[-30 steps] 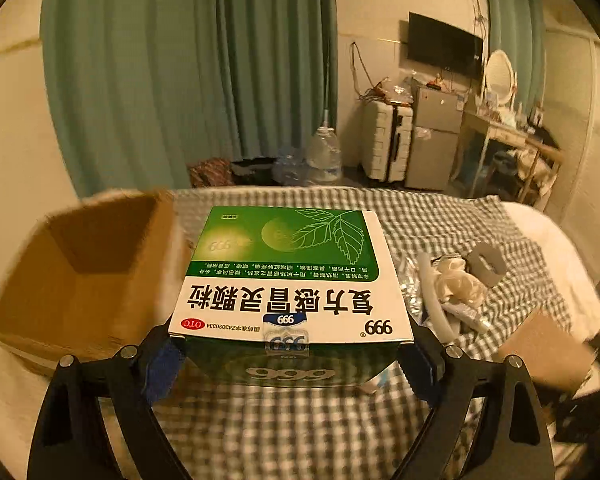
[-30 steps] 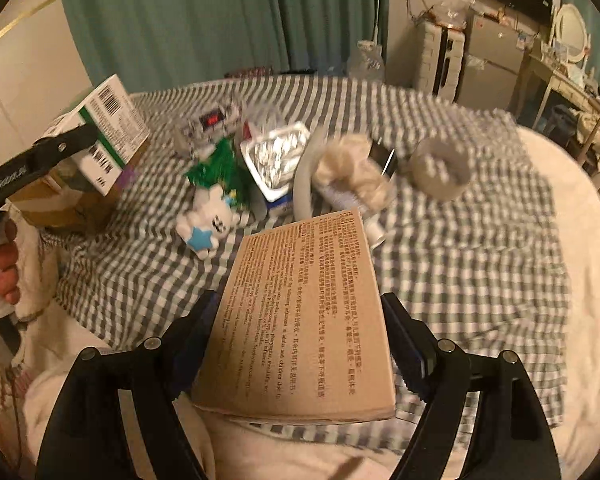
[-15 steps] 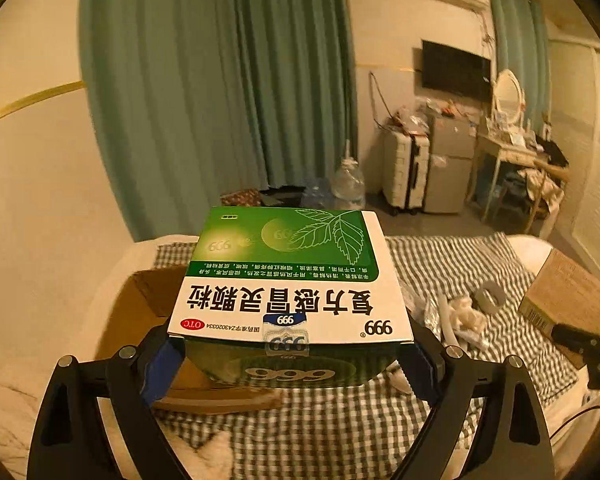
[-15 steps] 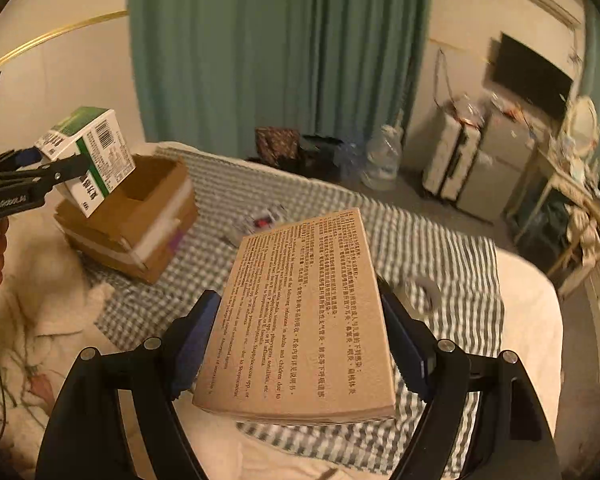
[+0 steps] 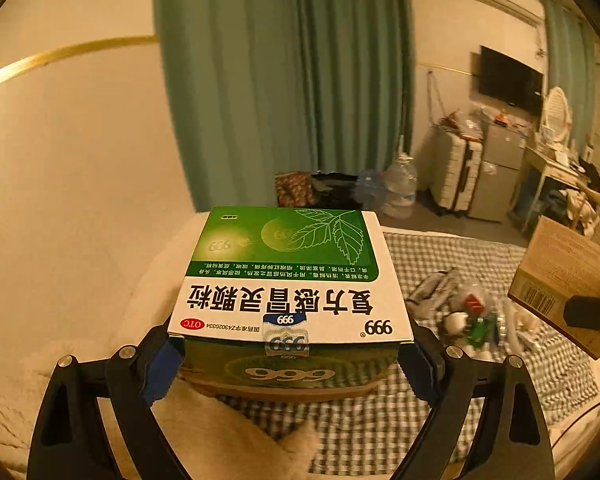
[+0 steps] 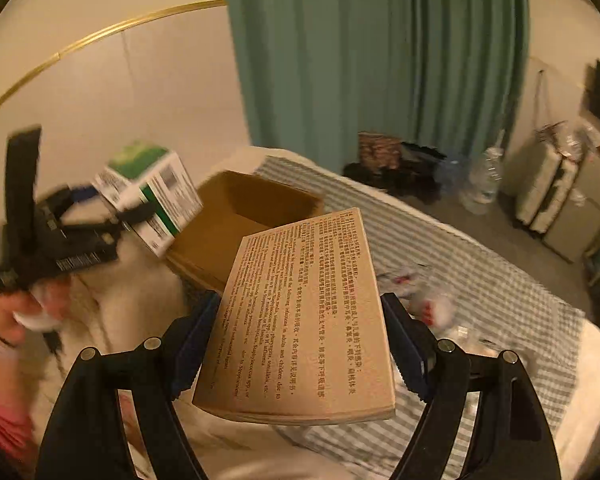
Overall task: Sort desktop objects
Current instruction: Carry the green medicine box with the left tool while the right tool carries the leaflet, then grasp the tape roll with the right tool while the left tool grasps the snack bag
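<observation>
Two grippers are loaded, one carton each. At the left of the right wrist view, the left gripper (image 6: 112, 216) is clamped on the green-and-white medicine box (image 6: 150, 196), held in the air just beside the open cardboard box (image 6: 240, 232) at centre left of that frame. In the left wrist view the same medicine box fills the lower centre, its two narrow sides pinched between the blue pads (image 5: 162, 364), label face up and level.

Lower centre of the right wrist view: the right gripper (image 6: 296, 356) grips the brown printed carton (image 6: 308, 316) by its long edges (tilted, far end raised), above the checked cloth (image 6: 480, 280) on the bed. Further right on the cloth lies a loose pile of small packets (image 6: 420, 300), blurred and not identifiable.

Assessment: both cartons are judged light, stiff paperboard with smooth faces; walls may dent under hard pressure. Side-to-side hold near mid-length, as now, appears sound. The brown carton is thin, so a twist could let it pivot between the pads. Both items appear bound for the cardboard box; neither is yet inside it.
</observation>
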A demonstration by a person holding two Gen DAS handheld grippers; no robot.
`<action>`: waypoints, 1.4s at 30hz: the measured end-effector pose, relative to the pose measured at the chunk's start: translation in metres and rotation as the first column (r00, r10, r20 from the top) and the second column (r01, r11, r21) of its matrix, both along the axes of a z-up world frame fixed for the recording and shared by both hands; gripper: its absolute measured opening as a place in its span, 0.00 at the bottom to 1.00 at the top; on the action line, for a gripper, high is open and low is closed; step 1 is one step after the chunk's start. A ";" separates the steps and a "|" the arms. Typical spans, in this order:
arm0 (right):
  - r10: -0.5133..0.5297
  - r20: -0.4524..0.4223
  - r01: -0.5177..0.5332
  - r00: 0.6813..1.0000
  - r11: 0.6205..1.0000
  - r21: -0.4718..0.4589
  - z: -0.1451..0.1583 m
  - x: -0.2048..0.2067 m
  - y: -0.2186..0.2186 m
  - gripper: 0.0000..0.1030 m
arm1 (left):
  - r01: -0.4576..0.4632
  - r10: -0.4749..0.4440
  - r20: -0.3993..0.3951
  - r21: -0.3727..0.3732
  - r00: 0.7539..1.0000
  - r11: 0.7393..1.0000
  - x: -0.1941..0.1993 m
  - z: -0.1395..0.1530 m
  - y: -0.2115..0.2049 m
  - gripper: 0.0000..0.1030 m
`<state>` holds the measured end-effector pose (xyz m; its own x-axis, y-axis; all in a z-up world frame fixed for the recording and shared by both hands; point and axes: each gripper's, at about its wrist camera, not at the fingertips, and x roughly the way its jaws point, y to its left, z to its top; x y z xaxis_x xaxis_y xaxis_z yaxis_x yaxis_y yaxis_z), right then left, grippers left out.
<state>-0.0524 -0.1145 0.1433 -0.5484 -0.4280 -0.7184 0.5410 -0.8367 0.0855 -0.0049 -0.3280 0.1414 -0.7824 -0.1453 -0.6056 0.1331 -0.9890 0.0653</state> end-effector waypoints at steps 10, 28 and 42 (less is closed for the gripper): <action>0.030 0.145 -0.021 0.989 0.998 -0.065 -0.047 -0.074 -0.081 0.78 | -0.079 0.075 0.072 0.050 0.995 0.996 -0.034 -0.062 -0.052 0.90; -0.078 0.127 0.108 0.989 0.963 -0.246 -0.054 -0.118 -0.067 0.90 | -0.078 0.079 -0.029 0.030 0.996 0.996 -0.020 -0.077 -0.037 1.00; -0.301 -0.090 0.287 0.949 0.947 -0.142 0.008 -0.002 0.173 0.91 | 0.174 -0.172 -0.032 0.082 0.985 0.981 0.019 -0.038 0.123 1.00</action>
